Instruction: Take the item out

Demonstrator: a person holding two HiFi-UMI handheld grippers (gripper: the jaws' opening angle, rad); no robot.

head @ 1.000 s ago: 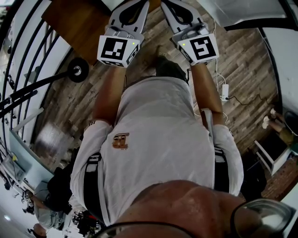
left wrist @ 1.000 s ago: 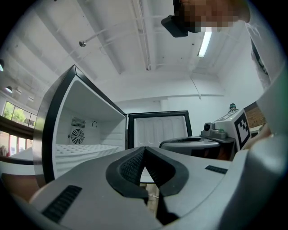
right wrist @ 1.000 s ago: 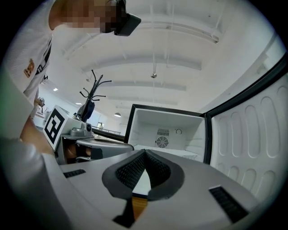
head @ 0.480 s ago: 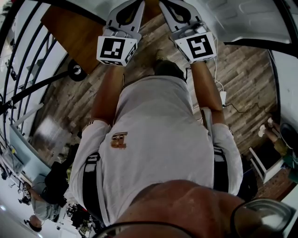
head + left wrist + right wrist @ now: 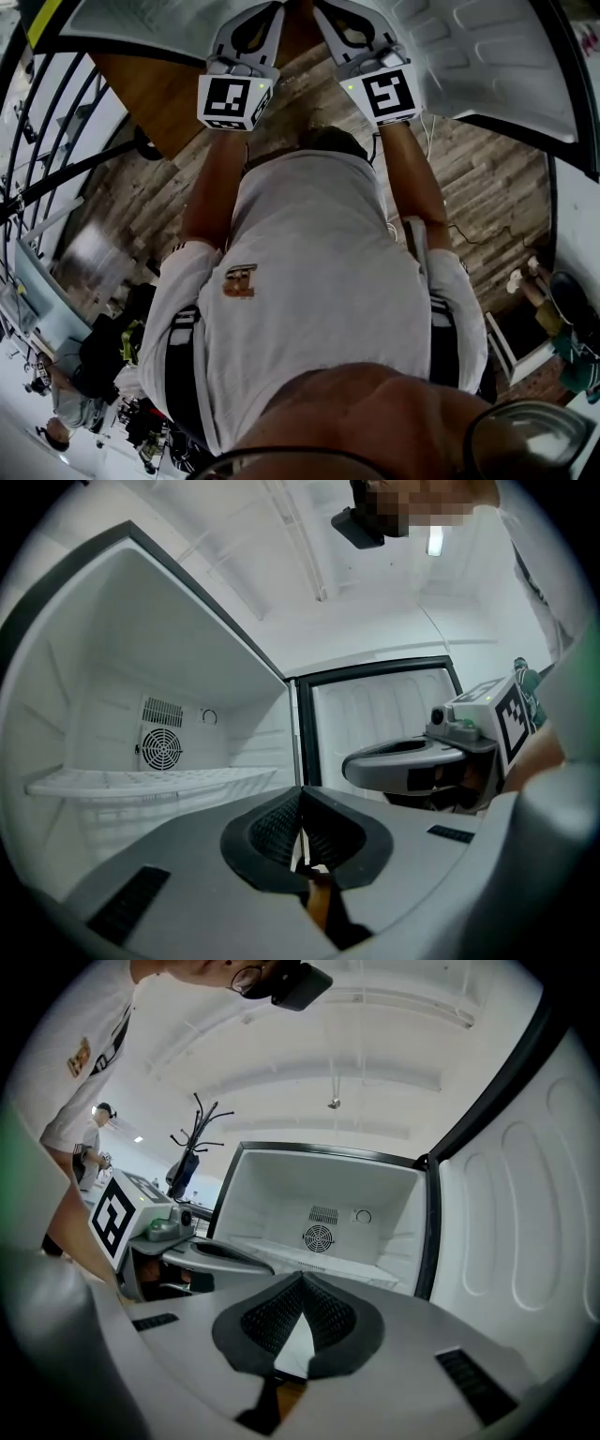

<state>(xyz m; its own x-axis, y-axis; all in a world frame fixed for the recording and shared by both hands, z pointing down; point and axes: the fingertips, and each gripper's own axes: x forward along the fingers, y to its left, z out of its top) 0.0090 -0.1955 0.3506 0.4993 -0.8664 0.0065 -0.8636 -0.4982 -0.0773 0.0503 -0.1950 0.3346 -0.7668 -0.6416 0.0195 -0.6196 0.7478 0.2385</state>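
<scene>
The left gripper (image 5: pixel 302 806) is clenched, its ribbed pads pressed together with nothing between them. The right gripper (image 5: pixel 302 1290) is likewise clamped tight and empty. In the head view both reach toward the top of the frame, left gripper (image 5: pixel 255 28) beside right gripper (image 5: pixel 352 23), over a wooden floor (image 5: pixel 487 169). Ahead of them stands an open white refrigerator compartment (image 5: pixel 319 1194), its mouth facing the jaws. It has a round fan grille (image 5: pixel 319 1237) on the back wall and a shelf (image 5: pixel 141 782) whose long axis runs left to right. The door (image 5: pixel 525 1222) is swung out at the right of the frame. No view lets me tell which thing is to come out, or how it lies.
</scene>
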